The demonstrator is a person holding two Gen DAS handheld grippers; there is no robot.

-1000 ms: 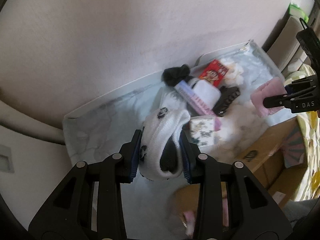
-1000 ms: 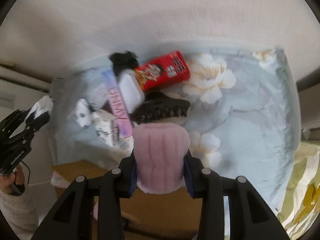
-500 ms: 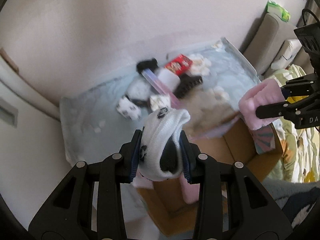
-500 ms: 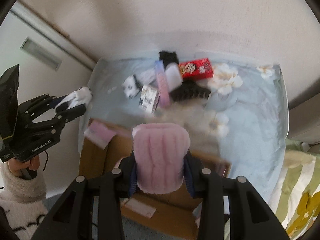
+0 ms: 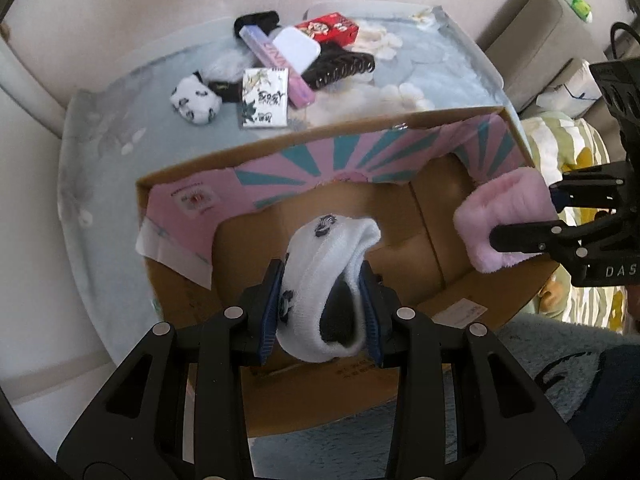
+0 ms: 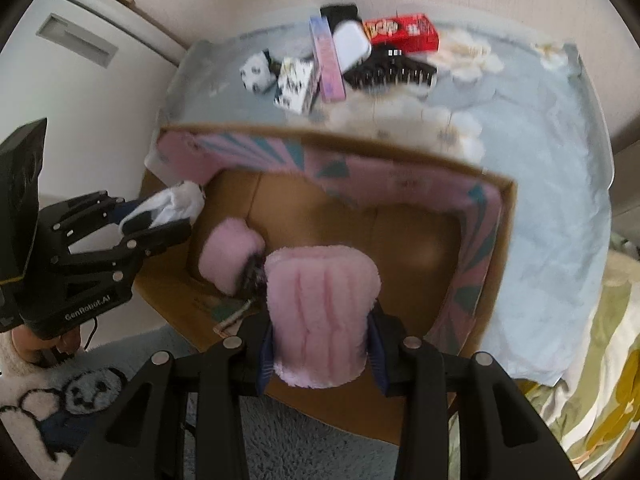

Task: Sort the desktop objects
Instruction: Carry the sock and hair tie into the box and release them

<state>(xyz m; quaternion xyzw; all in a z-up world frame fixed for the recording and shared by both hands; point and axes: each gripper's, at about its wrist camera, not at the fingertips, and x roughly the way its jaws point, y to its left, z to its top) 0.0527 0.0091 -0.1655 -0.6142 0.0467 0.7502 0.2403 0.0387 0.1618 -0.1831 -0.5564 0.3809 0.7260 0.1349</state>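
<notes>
My left gripper (image 5: 322, 292) is shut on a white sock (image 5: 326, 264) with small dark prints and holds it above the open cardboard box (image 5: 400, 208). It shows at the left of the right wrist view (image 6: 160, 216). My right gripper (image 6: 320, 320) is shut on a fluffy pink band (image 6: 322, 316), also above the box (image 6: 486, 248); it shows at the right of the left wrist view (image 5: 508, 220). A second pink fluffy piece (image 6: 228, 256) lies inside the box at its left.
Behind the box, on the pale blue floral cloth (image 5: 432, 64), lie a rolled white sock (image 5: 194, 98), a printed booklet (image 5: 266, 98), a pink tube (image 5: 276, 64), a white case (image 5: 298, 50), a black hair claw (image 5: 340, 68) and a red box (image 5: 328, 28). A panda rug (image 6: 76, 396) lies below.
Both grippers have pulled back from the cloth and now hang over the cardboard box, each still holding its item. The pile of objects now lies farther away.
</notes>
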